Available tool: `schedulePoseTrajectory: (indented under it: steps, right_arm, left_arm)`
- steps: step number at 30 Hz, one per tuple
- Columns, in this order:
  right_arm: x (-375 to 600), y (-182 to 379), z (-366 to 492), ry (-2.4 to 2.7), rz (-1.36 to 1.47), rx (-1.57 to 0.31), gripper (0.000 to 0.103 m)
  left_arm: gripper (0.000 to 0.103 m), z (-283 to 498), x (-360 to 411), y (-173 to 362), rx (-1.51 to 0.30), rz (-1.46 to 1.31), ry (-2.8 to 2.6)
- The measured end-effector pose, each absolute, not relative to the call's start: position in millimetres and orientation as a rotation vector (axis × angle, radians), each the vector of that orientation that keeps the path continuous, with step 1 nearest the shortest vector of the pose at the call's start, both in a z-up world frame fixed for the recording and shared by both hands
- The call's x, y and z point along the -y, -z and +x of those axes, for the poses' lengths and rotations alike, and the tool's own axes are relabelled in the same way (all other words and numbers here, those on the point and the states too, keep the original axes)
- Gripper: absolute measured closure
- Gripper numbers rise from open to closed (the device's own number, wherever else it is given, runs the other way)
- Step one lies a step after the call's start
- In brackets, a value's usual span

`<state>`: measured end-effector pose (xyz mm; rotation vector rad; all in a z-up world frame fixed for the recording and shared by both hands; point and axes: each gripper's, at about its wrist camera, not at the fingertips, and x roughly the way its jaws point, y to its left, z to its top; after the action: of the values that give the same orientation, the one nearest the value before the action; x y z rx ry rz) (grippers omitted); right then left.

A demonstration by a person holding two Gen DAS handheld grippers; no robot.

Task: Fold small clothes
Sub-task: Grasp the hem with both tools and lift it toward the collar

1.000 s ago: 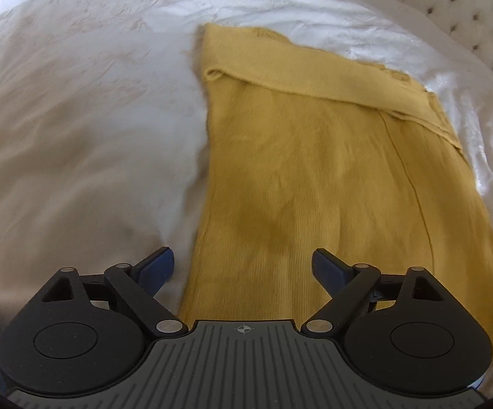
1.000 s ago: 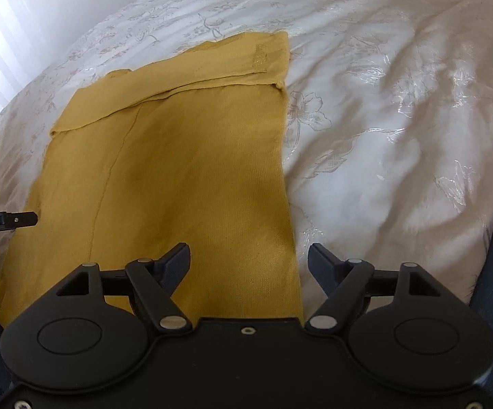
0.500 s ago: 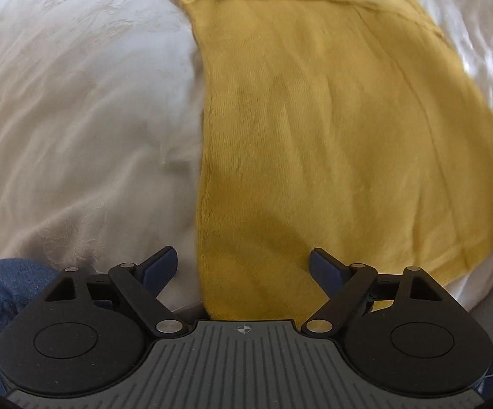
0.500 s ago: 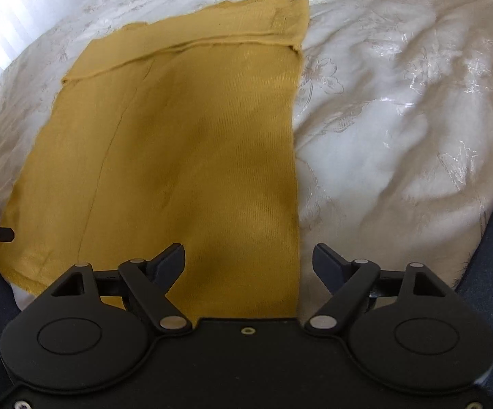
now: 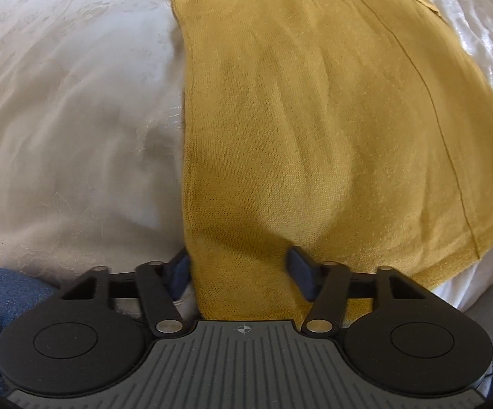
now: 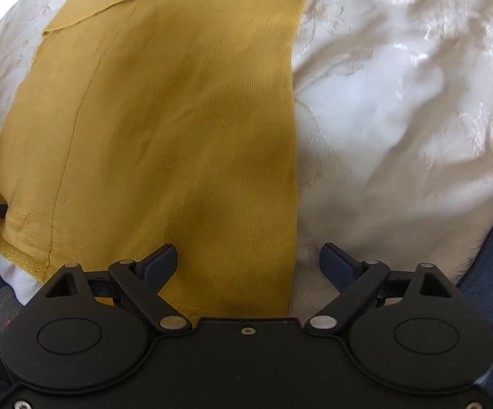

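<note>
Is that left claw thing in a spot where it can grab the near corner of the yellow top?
Probably yes. The left gripper is open, its fingers either side of the yellow top's near left corner at the hem, lying flat on the white bedspread. Nothing blocks it.

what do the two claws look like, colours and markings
The left claw has dark blue fingers on black linkage arms with silver pivot pins, two round black housings, and a ribbed grey body bearing a small crosshair mark. The right claw has the same blue fingers and black linkages, but a smooth black body with a small brass-coloured screw.
</note>
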<state>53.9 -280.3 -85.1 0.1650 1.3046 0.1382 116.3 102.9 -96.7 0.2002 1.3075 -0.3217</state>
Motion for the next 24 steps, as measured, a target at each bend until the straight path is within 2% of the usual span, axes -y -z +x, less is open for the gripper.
schedulePoseTrajectory:
  steps: [2, 3, 5, 7, 8, 9, 10, 15, 24]
  right_arm:
    - [280.5, 87.4, 54.0, -0.16, 0.175, -1.325, 0.011]
    - [280.0, 88.0, 53.6, -0.171, 0.174, -1.331, 0.011]
    - [280.8, 87.1, 52.9, -0.191, 0.174, -1.336, 0.02]
    - [282.4, 86.0, 51.0, -0.201, 0.177, -1.335, 0.048]
    - [284.0, 84.8, 49.1, -0.204, 0.185, -1.328, 0.059]
    - [286.9, 83.8, 47.5, -0.212, 0.203, -1.32, 0.087]
    - [289.7, 82.7, 46.0, -0.223, 0.225, -1.31, 0.09]
    - [305.9, 67.7, 35.9, -0.271, 0.357, -1.19, 0.09]
    - [328.9, 30.6, 49.7, -0.327, 0.594, -0.905, 0.09]
  left_arm:
    - [0.063, 107.9, -104.7, 93.8, -1.287, 0.203, 0.319]
    - [0.073, 106.4, -106.1, 92.3, -1.274, 0.202, 0.316]
    - [0.079, 102.8, -107.8, 91.2, -1.259, 0.191, 0.31]
    - [0.088, 99.1, -111.6, 88.7, -1.246, 0.157, 0.307]
    - [0.089, 98.0, -114.2, 87.5, -1.238, 0.137, 0.309]
    - [0.091, 94.9, -115.8, 84.1, -1.228, 0.117, 0.31]
    - [0.094, 93.9, -119.3, 79.6, -1.215, 0.097, 0.312]
    - [0.098, 82.1, -136.1, 59.0, -1.158, -0.015, 0.334]
    - [0.099, 118.8, -128.1, -1.2, -0.962, -0.153, 0.37]
